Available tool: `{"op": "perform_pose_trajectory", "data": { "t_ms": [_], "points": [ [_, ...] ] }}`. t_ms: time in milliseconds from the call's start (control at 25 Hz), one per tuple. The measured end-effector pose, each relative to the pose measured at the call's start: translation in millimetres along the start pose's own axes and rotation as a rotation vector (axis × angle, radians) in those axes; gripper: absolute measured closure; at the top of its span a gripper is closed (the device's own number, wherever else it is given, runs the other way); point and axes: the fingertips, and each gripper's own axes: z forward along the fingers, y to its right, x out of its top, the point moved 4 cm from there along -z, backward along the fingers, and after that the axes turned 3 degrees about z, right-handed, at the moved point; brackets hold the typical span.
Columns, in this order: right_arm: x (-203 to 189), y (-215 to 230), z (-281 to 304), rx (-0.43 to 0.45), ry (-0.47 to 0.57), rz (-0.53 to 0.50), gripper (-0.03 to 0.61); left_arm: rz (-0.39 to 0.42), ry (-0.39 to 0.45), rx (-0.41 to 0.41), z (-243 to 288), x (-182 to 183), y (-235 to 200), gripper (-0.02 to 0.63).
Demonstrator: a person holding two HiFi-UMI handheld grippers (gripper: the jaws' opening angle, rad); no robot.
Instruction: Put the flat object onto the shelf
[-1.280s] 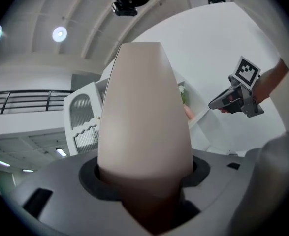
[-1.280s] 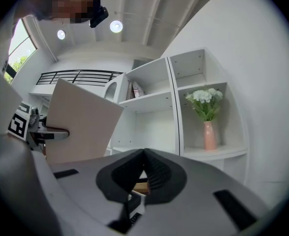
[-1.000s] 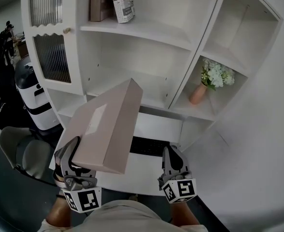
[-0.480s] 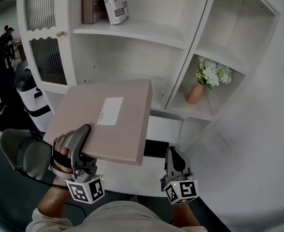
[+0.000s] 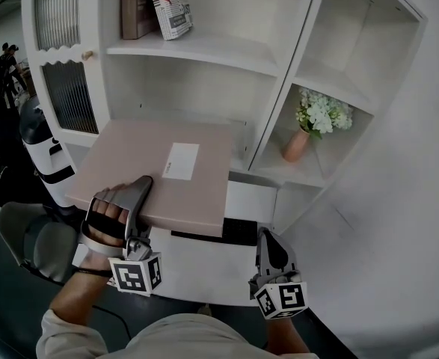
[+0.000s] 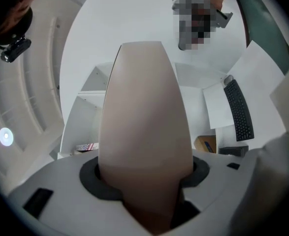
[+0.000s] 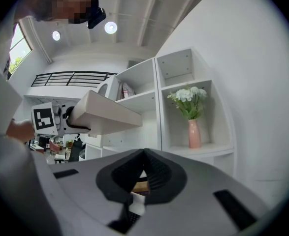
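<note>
A flat pinkish-beige box [image 5: 159, 174] with a white label is held about level in front of the white shelf unit [image 5: 204, 51], its far edge near the open middle compartment [image 5: 189, 114]. My left gripper [image 5: 129, 209] is shut on the box's near left edge. In the left gripper view the box [image 6: 144, 117] fills the space between the jaws [image 6: 146, 181]. In the right gripper view the box [image 7: 107, 113] and left gripper [image 7: 60, 118] show at the left. My right gripper [image 5: 269, 249] hangs low over the desk, shut and empty [image 7: 143, 173].
Books [image 5: 155, 6] stand on the upper shelf. A pink vase of white flowers [image 5: 309, 126] fills the right compartment. A black keyboard [image 5: 238, 234] lies on the white desk [image 5: 204, 268] under the box. A ribbed-glass door [image 5: 69, 88] and a chair [image 5: 32, 238] are at the left.
The box has swung from steeply tilted to about level and moved up and forward toward the shelf with my left gripper. The right gripper has barely moved.
</note>
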Motion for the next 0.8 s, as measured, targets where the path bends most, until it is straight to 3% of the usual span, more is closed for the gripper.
{"op": "perform_pose_trajectory", "data": {
  "t_ms": [400, 800],
  "points": [
    [-2.2, 8.4, -4.5, -0.020, 0.000, 0.005, 0.575, 0.102, 0.006, -0.063, 32.8, 5.7, 18.5, 0.337],
    [-5.9, 18.2, -8.2, -0.044, -0.011, 0.012, 0.575, 0.129, 0.003, -0.127, 61.1, 5.8, 38.4, 0.337]
  ]
}}
